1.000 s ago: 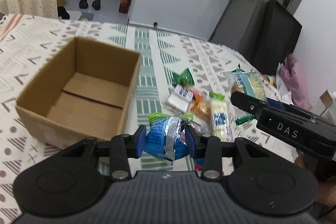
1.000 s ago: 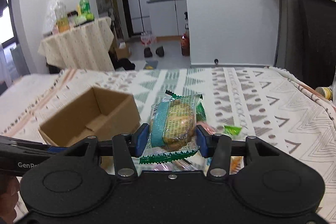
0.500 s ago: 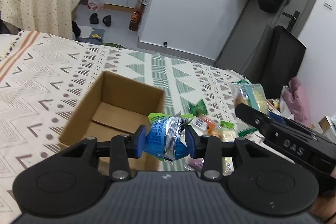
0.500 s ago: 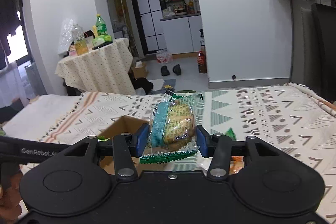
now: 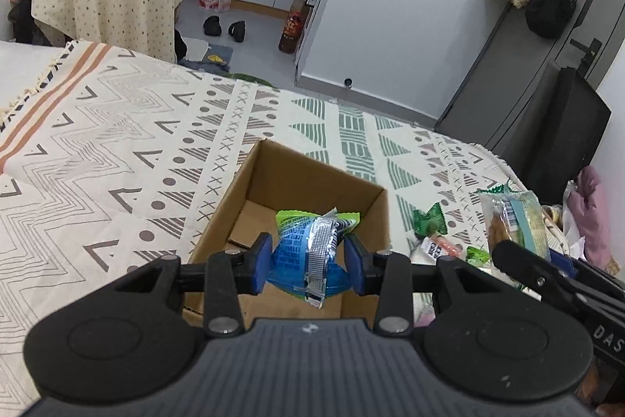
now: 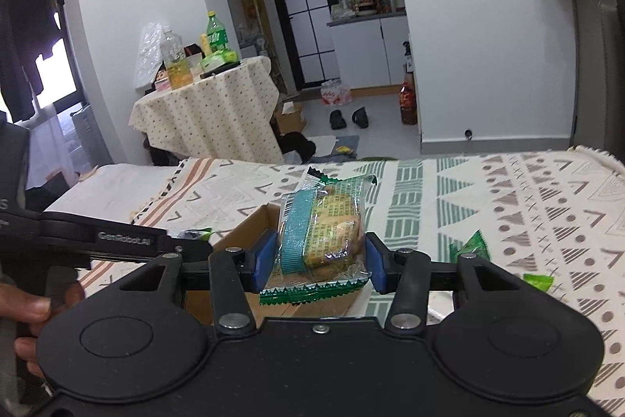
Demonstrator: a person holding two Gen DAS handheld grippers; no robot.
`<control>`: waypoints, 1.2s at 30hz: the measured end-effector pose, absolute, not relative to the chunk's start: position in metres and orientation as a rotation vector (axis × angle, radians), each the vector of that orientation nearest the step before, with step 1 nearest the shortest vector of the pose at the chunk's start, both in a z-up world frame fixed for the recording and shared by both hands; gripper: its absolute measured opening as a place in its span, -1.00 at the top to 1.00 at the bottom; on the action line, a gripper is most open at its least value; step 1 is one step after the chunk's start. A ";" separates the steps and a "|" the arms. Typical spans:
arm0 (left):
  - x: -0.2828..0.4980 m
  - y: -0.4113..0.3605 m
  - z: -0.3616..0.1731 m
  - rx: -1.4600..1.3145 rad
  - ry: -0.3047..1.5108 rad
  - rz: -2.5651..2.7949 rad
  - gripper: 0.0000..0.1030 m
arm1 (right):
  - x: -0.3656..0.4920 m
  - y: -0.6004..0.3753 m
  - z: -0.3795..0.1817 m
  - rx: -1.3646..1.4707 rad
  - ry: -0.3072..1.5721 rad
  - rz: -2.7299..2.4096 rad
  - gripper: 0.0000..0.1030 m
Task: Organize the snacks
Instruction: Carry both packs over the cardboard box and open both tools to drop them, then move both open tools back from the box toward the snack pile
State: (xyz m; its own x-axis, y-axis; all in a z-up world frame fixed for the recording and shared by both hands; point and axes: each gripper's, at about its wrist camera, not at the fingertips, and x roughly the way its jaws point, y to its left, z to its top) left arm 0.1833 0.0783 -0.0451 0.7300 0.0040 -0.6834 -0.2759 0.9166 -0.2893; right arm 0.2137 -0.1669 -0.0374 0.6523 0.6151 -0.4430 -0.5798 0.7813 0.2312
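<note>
Two tongs, both loaded. Left tongs [image 5: 308,258] clamped on a crumpled blue-and-green foil snack packet [image 5: 312,253], held above the open brown cardboard box [image 5: 273,174]; the packet hides part of the box floor, and the near wall is cut off behind the tong body. Right tongs [image 6: 318,260] clamped on a clear green-edged biscuit packet with a teal band [image 6: 324,229], held over the box's right edge. Box sits on the patterned cream worktop cloth [image 5: 117,151]; broad bare cloth lies left and beyond it. Loose small snack packets [image 5: 433,233] crowd just right of the box, partly hidden by the right tongs' arm. Labels too small to read.
</note>
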 end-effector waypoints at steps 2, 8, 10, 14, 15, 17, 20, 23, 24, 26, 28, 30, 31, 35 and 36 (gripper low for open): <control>0.189 0.082 -0.052 -0.400 0.756 0.165 0.23 | 0.216 -0.162 -0.042 0.064 0.544 0.681 0.09; 0.204 0.089 -0.068 -0.398 0.803 0.174 -0.05 | 0.227 -0.144 -0.052 0.061 0.594 0.703 0.09; 0.206 0.092 -0.070 -0.387 0.810 0.190 -0.23 | 0.232 -0.138 -0.055 0.064 0.605 0.710 0.09; 0.210 0.098 -0.072 -0.396 0.834 0.215 -0.42 | 0.243 -0.124 -0.063 0.069 0.654 0.754 -0.01; 0.211 0.099 -0.072 -0.404 0.844 0.212 -0.43 | 0.245 -0.121 -0.064 0.064 0.668 0.764 -0.03; 0.211 0.101 -0.072 -0.414 0.860 0.214 -0.46 | 0.247 -0.117 -0.064 0.052 0.667 0.795 -0.45; 0.209 0.100 -0.070 -0.417 0.900 0.214 -0.53 | 0.248 -0.121 -0.061 0.072 0.631 0.808 -0.57; 0.202 0.097 -0.061 -0.402 0.921 0.241 -0.64 | 0.252 -0.128 -0.058 0.088 0.609 0.788 -0.57; 0.198 0.097 -0.058 -0.397 0.920 0.255 -0.66 | 0.253 -0.132 -0.056 0.097 0.597 0.772 -0.57; 0.191 0.098 -0.053 -0.395 0.904 0.286 -0.75 | 0.251 -0.141 -0.053 0.131 0.581 0.752 -0.58; 0.184 0.099 -0.049 -0.396 0.885 0.298 -0.80 | 0.250 -0.146 -0.053 0.147 0.590 0.735 -0.59; 0.178 0.099 -0.046 -0.402 0.872 0.315 -0.83 | 0.245 -0.150 -0.052 0.129 0.599 0.702 -0.60; 0.175 0.097 -0.046 -0.405 0.872 0.313 -0.86 | 0.242 -0.153 -0.051 0.121 0.605 0.682 -0.61; 0.171 0.082 -0.045 -0.378 0.887 0.282 -0.88 | 0.230 -0.175 -0.053 0.149 0.638 0.619 -0.76; 0.169 0.076 -0.045 -0.371 0.884 0.275 -0.88 | 0.227 -0.181 -0.054 0.160 0.644 0.600 -0.78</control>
